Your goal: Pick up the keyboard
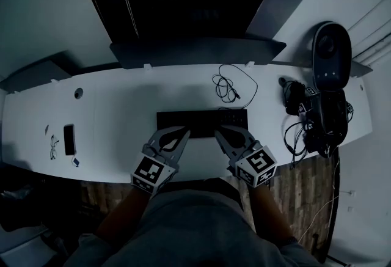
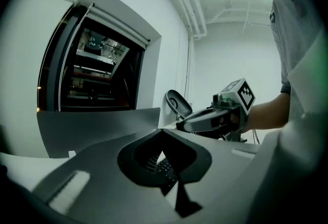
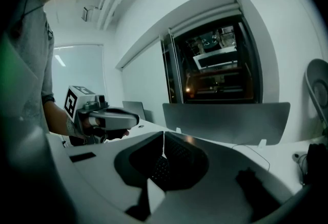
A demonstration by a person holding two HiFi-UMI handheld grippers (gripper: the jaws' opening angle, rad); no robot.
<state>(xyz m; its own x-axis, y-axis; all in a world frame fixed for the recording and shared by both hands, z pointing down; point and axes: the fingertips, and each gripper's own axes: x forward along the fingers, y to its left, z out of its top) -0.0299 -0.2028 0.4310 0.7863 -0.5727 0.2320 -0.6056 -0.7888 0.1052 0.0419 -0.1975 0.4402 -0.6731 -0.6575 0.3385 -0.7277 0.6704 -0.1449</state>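
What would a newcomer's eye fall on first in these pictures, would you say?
The black keyboard at the middle of the white desk stands out first, with the left gripper and right gripper, both shut, pointing at its near edge. Next is the tangle of black gear at the desk's right end.

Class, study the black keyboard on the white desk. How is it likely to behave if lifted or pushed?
The keyboard looks long, thin and flat, so it is probably rigid and light; lifted at one end, it may tilt. Lying flat on the smooth desk, it would likely slide, not roll.
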